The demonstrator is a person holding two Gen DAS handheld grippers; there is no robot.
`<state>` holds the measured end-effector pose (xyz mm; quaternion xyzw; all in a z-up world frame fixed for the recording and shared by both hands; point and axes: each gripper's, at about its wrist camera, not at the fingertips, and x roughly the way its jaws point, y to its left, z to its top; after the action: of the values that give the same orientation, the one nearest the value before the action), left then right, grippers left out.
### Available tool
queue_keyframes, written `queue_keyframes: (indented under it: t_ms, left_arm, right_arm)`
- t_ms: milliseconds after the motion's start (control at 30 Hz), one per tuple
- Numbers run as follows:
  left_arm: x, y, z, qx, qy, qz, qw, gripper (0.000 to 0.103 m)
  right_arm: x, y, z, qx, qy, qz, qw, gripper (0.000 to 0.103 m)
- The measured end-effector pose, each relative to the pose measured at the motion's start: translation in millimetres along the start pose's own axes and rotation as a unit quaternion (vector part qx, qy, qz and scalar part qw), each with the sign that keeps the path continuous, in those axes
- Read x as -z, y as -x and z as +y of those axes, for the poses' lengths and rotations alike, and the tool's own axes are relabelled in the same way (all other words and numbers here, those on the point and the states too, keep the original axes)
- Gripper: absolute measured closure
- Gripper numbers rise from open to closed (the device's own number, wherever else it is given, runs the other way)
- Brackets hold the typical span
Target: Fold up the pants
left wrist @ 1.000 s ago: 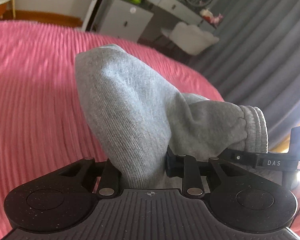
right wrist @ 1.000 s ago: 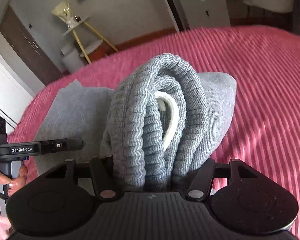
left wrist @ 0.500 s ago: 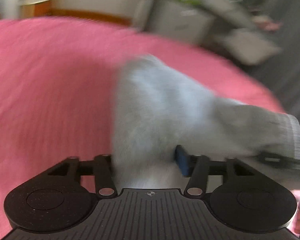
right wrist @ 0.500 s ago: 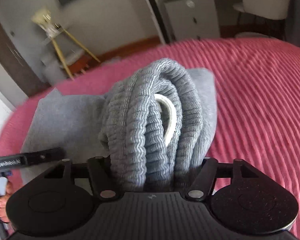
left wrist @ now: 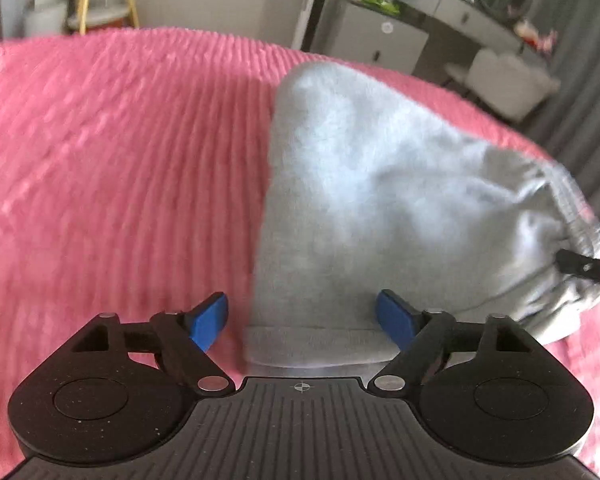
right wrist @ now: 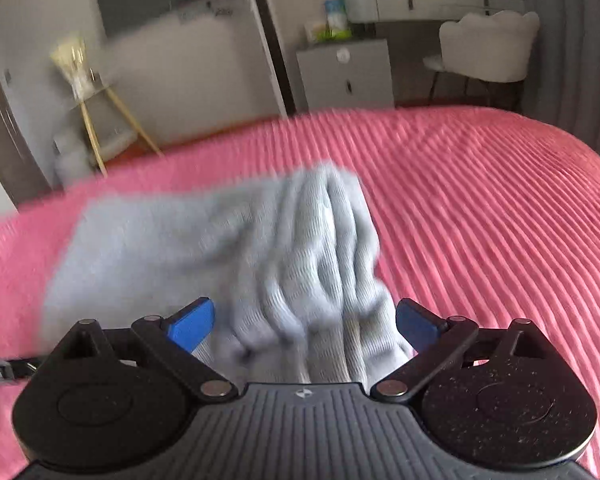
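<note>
Motion blur smears the pants [right wrist: 284, 248] in the right view, so their ribbed folds run together. The left view blurs the bed [left wrist: 112, 168] too. The right claw [left wrist: 588, 268] shows only as a dark tip cut off at the frame's edge. Small items on the dresser [left wrist: 440, 4] are unreadable.

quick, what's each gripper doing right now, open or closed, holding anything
Left gripper: open, jaws just opened; the gray pants lie between the pads, not gripped.
Right gripper: open, jaws just opened; the pants' ribbed waistband sits between the pads, released.
</note>
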<state>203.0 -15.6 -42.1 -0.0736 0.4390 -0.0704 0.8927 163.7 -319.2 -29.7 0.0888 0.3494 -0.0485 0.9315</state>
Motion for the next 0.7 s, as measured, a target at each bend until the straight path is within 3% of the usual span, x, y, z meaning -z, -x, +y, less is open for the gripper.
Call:
queue_keyframes:
  t_ms: [67,167,267,333,400,500,600,700]
  left_arm:
    - [-1,-3,11,-0.047,-0.004,0.013,0.9988,0.008]
    - [-5,18,31,-0.074,0.031,0.006,0.9968,0.011]
    - [1,45,25,-0.160,-0.035,-0.020,0.9862,0.014]
    - [13,67,25,-0.149,-0.047,-0.035,0.9872,0.013]
    - [30,89,32,-0.097,-0.017,-0.043,0.9942,0.011]
    - [60,107,40,-0.035,0.039,-0.027,0.9983,0.010]
    - [83,112,42,-0.037,0.068,-0.002,0.9970,0.010]
    - [97,113,50,-0.035,0.112,0.017,0.9929,0.010]
  right_arm:
    - [8,-3,-3,0.009,0.017,0.004,1.000,0.006]
    - [6,1,-11,0.004,0.000,0.003,1.000,0.005]
    - [8,22,1,0.042,0.000,-0.036,0.998,0.006]
    - [15,41,1,0.090,-0.019,-0.077,0.993,0.006]
    - [27,54,-10,0.100,-0.052,-0.097,0.989,0.006]
    - [49,56,-45,0.000,-0.169,-0.068,0.983,0.006]
    - [65,54,-68,-0.093,-0.281,-0.043,0.954,0.006]
    - [62,56,-61,-0.173,-0.311,-0.054,0.933,0.006]
